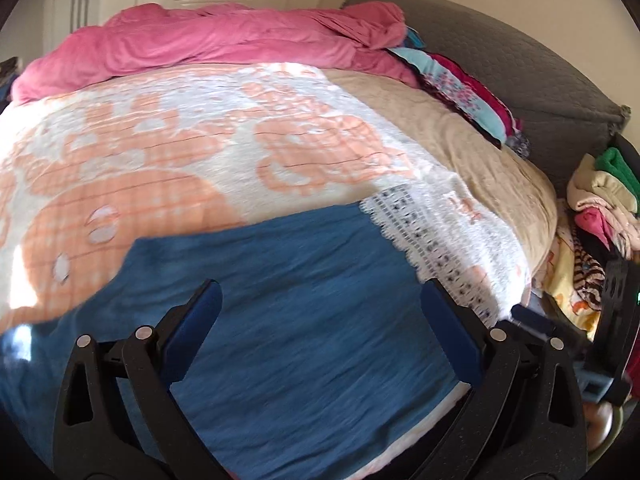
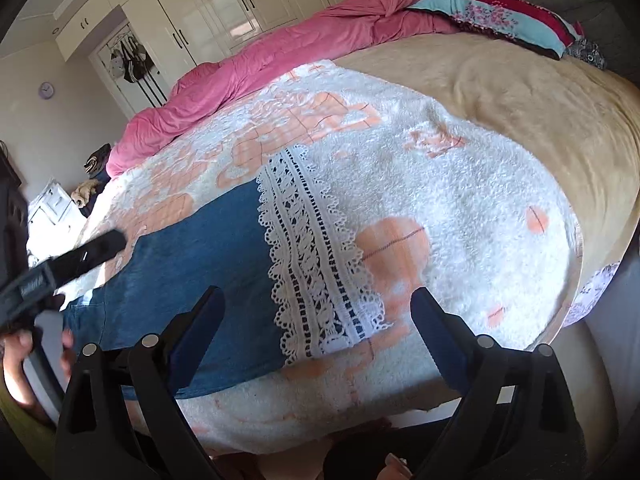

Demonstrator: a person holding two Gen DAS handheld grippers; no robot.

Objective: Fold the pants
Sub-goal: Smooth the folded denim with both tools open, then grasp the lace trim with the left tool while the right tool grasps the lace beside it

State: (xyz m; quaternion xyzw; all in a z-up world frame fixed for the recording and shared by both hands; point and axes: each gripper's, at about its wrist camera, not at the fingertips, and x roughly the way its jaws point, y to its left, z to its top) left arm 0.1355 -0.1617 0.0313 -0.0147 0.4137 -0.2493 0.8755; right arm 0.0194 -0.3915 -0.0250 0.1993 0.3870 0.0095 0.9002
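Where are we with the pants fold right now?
The blue pants with lace trim lie flat on the white-and-peach blanket; whether they are already folded is unclear. Nothing is in hand: left tongs and right tongs both stand open above the fabric. Further folds remain.

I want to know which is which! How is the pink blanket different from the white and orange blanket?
The pink blanket is one plain colour and lies bunched up along the far side of the bed; the white and orange blanket has a pattern and lies spread flat. The blue pants lie on the patterned one, not the pink one. Both are on the bed.
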